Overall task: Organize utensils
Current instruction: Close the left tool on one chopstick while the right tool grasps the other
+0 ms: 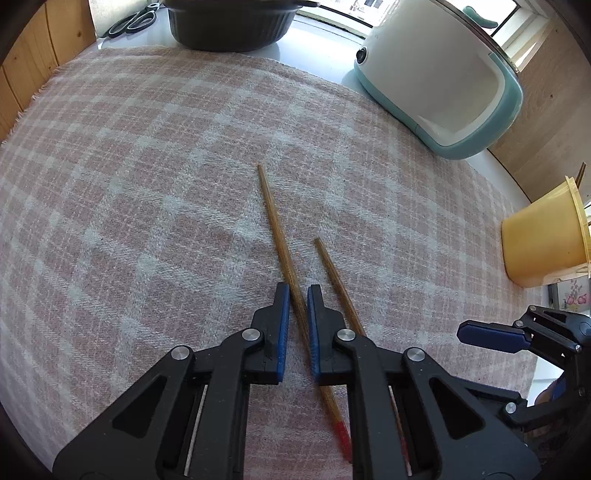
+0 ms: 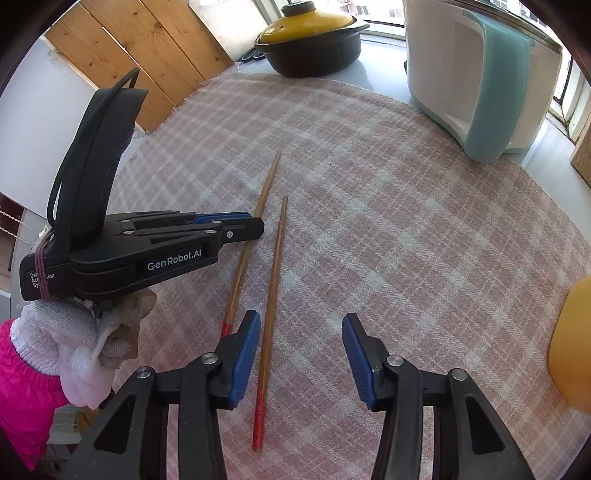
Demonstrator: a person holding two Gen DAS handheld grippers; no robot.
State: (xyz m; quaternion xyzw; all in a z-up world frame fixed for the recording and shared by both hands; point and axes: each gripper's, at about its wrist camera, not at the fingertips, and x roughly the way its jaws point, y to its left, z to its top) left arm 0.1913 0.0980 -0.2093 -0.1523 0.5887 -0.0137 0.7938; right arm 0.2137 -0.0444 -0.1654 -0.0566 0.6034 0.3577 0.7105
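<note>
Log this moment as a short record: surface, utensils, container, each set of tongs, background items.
surface: pink checked cloth over a pale countertop
utensils: two wooden chopsticks with red ends, lying side by side, apart
left chopstick: between the left tongs, pads closed on it
right chopstick: between the right tongs, pads not touching it
right tongs: open
container: yellow cup at the cloth's right edge
background: black pot with yellow lid, white and teal appliance, scissors
</note>
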